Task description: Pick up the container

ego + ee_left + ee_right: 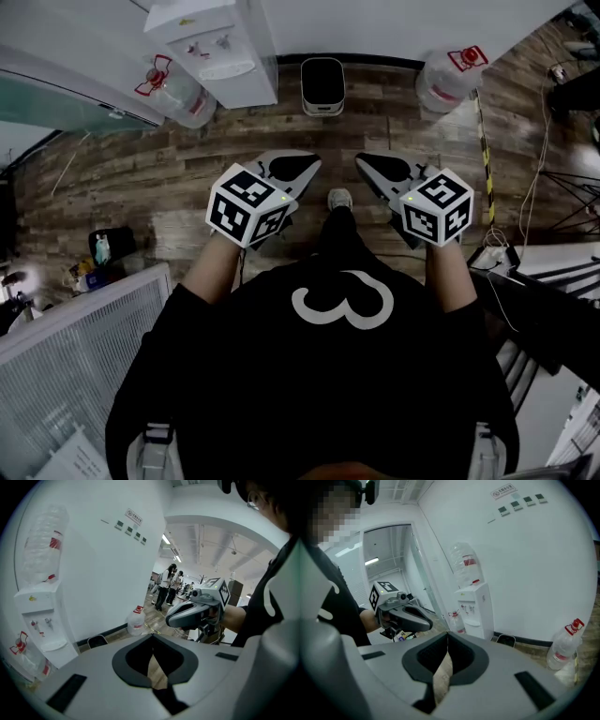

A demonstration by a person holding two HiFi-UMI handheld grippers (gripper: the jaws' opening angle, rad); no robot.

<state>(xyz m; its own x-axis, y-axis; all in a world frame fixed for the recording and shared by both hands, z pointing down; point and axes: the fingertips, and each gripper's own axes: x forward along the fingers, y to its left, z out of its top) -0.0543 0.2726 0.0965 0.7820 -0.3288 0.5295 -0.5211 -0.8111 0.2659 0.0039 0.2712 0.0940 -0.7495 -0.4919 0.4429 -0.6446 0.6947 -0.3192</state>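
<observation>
Overhead, the dispenser (225, 47) stands upper left; the left gripper (302, 167), centre-left, is closed and empty; the container (322, 86) sits upper centre on the floor by the wall; the right gripper (373, 167), centre-right, is likewise closed, empty.

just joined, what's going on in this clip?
A person stands on a wood floor with a hand-held gripper in each hand, held out in front. The left hand-held gripper and the right hand-held gripper are both shut and empty. Ahead, by the wall, sit a small white container, a water dispenser and two water jugs. Nothing has been picked up yet.
</observation>
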